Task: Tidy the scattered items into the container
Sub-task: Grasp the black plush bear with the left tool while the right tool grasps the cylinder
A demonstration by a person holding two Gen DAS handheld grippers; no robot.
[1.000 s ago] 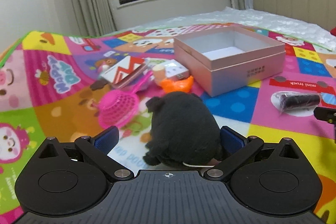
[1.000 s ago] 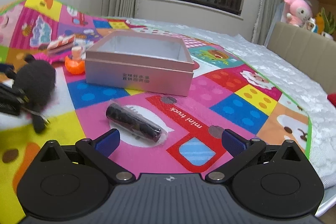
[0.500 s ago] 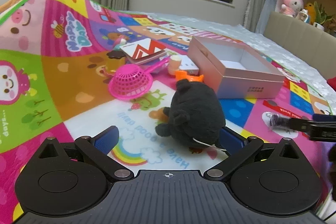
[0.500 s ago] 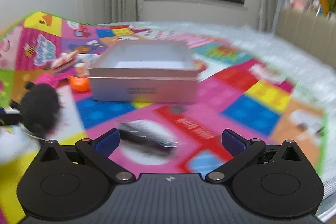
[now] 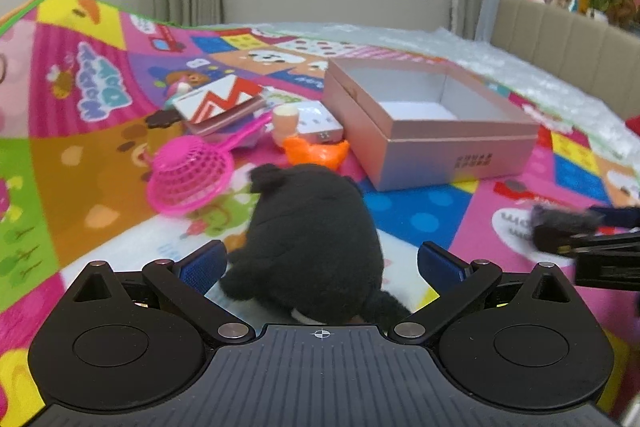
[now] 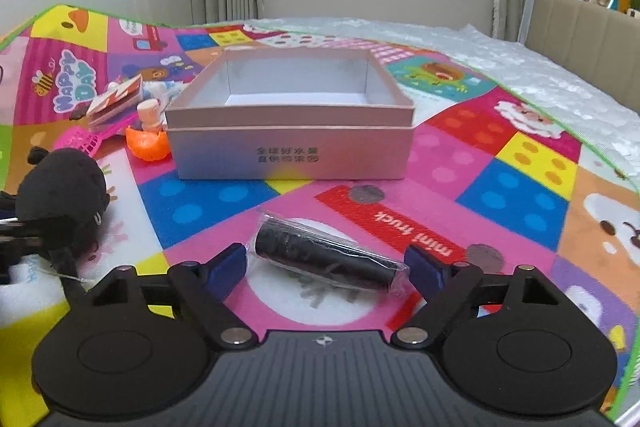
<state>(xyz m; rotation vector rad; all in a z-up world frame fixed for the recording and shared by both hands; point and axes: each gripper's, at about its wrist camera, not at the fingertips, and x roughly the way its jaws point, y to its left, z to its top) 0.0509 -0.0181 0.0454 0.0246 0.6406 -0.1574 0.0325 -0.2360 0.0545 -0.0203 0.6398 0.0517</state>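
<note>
Right gripper (image 6: 324, 269) jaws are closing from the full spread of a second ago around the wrapped black roll (image 6: 326, 259), pads near both ends but not yet pressing; judged as the start of the first pickup, since the pink box (image 6: 290, 153) at 12 o'clock is empty. Left gripper (image 5: 322, 263) is open around the black plush toy (image 5: 312, 239), which it frames squarely again after sitting off to the right half a second ago. Toy's front is hidden; box floor partly cut off by its near wall.
</note>
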